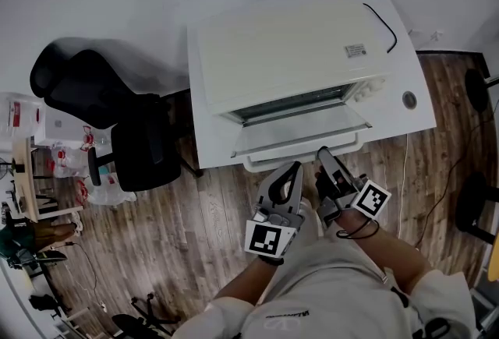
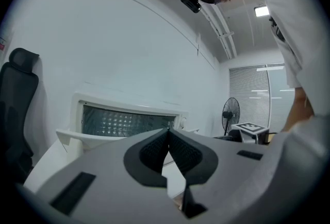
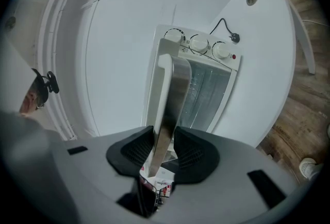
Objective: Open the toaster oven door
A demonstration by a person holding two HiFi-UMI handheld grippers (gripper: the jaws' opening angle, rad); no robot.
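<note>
A white toaster oven (image 1: 288, 57) stands on a white table (image 1: 413, 123). Its glass door (image 1: 304, 131) hangs tipped out toward me, partly open, with the white handle (image 1: 300, 159) along its front edge. My right gripper (image 1: 323, 154) is at that edge. In the right gripper view the door (image 3: 180, 84) and its handle (image 3: 164, 79) run edge-on between the pads, and the right gripper (image 3: 162, 148) is shut on the door's handle edge. My left gripper (image 1: 295, 170) hovers just below the door's front, shut on nothing. In the left gripper view its jaws (image 2: 168, 135) meet, facing the oven (image 2: 124, 120).
A black office chair (image 1: 117, 119) stands left of the table. The oven's black cord (image 1: 386, 26) lies on the tabletop at the right. Three knobs (image 3: 201, 42) line the oven's control side. A standing fan (image 2: 232, 112) is off to the right. Boxes and bags clutter the wooden floor at far left.
</note>
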